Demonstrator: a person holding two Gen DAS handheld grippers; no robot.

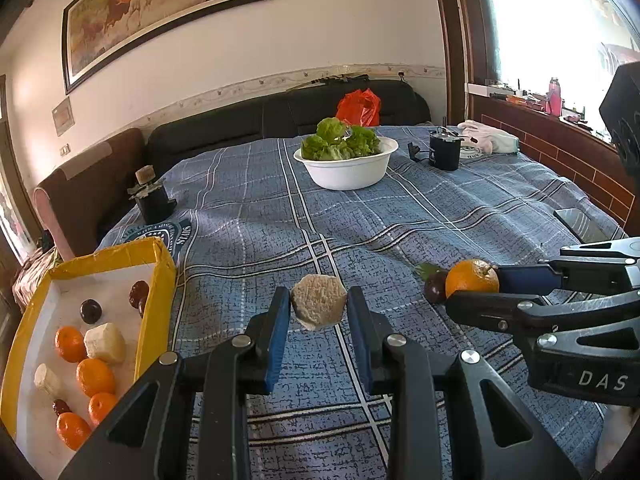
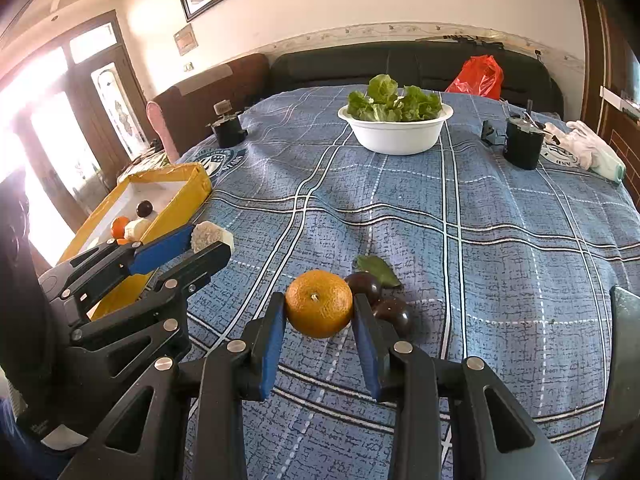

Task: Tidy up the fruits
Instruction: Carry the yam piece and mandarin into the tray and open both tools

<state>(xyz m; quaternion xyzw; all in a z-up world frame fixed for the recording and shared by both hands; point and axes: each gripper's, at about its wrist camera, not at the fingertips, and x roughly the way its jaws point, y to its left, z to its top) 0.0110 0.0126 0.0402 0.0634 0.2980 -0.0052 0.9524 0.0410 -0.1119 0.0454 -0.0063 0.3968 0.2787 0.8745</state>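
Left claw at lower centre of the left wrist view, clenched on a pale peeled fruit chunk, blue pads pressing both sides, chunk lifted just above the blue plaid cloth covering the bench. Right claw at lower centre of the right wrist view, grasping an orange, stem end facing the camera. Just right of the orange, two dark plums lying on the cloth, touching each other, a green leaf behind them. Yellow box at lower left of the left wrist view, white inside, holding several small oranges, two pale chunks and a few dark plums. White bowl of lettuce at upper centre, well apart from both claws. Black cup right of the bowl, another dark holder to its left. Red bag on the dark sofa behind
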